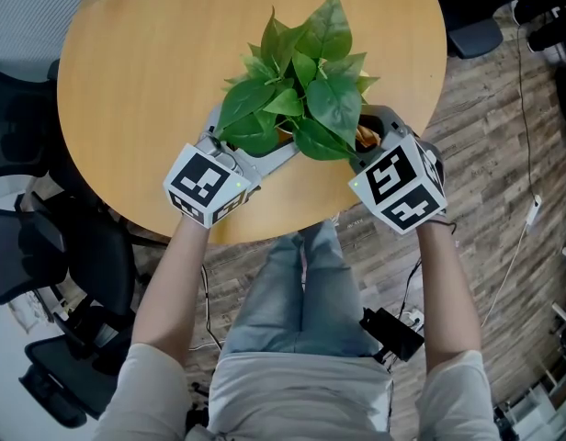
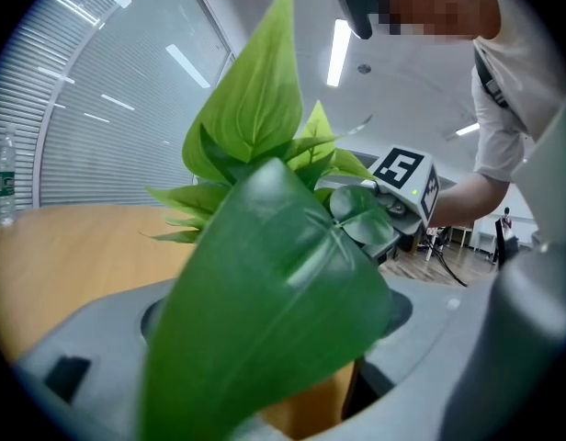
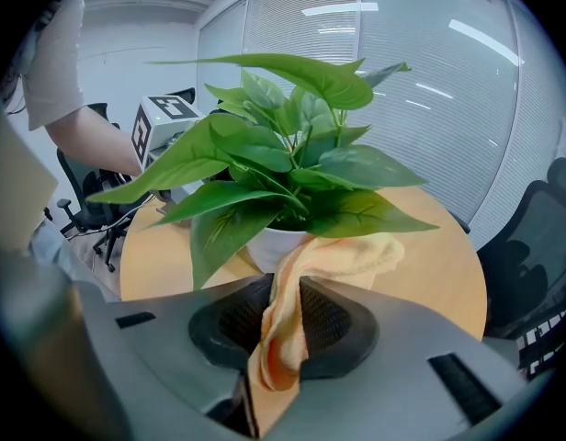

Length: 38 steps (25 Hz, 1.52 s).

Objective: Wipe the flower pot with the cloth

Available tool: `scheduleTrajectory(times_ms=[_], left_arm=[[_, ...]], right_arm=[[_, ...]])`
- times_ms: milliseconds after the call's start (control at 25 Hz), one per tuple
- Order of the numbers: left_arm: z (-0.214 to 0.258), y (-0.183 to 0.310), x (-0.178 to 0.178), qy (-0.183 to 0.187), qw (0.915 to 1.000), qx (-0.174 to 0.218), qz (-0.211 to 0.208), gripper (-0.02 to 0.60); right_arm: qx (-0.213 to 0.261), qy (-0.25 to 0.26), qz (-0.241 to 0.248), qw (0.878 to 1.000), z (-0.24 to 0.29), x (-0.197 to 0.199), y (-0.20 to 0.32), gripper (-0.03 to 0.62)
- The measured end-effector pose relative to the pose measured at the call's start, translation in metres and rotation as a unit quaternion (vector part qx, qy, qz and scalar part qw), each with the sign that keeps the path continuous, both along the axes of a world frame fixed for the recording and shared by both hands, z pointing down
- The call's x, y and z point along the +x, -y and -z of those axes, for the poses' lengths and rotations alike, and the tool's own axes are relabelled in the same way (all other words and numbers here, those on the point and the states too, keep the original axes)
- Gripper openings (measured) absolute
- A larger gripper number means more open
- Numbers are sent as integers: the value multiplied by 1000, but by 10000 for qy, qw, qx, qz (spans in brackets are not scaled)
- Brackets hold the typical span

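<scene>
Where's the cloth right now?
In the right gripper view the cloth is pinched in the right gripper, its free end lying against the white pot under the plant. In the head view it shows at the plant's right side.

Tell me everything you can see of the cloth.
The cloth is soft, peach-orange fabric with a fleecy look. It is bunched into a thick fold, and the right gripper is shut on its lower part, a tail hanging below the jaws. From there it rises and flops toward the picture's right, its free end lying against the white flower pot just under the leaves, above the table. The head view shows only a small orange bit of it.
</scene>
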<state>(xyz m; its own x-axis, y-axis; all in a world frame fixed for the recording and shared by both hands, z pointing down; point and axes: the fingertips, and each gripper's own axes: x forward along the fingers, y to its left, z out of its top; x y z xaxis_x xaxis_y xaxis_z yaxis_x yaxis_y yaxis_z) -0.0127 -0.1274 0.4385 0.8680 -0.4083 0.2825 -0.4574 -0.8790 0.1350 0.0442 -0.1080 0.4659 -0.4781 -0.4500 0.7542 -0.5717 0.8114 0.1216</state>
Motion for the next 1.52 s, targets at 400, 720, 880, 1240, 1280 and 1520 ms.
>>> scheduleTrajectory(times_ms=[400,720,880,1240,1280,1520], left_arm=[[-1,-1,-6,49,9990,-71,440,388],[-1,-6,-6,157,9954,-154,935,387],[-1,-7,-5,156,9927,-178,1179,387],[-3,-7,-3,191,9843,-240,1739,385],[-3,-7,-2,179,9834,-232,1793,385],[-4,-6,-1,142,9793,-207,2007,385]], right_arm=[[-28,46,39,10000,-2,-9,-5,77],[-27,112,61,9999,-1,-13,-14,77],[-59,155,52,9998,-2,-14,-17,77],[-79,203,67,9997,-3,-17,-21,77],[-77,208,75,9997,-3,-17,-22,77],[-116,260,146,9995,-5,-22,-27,77]])
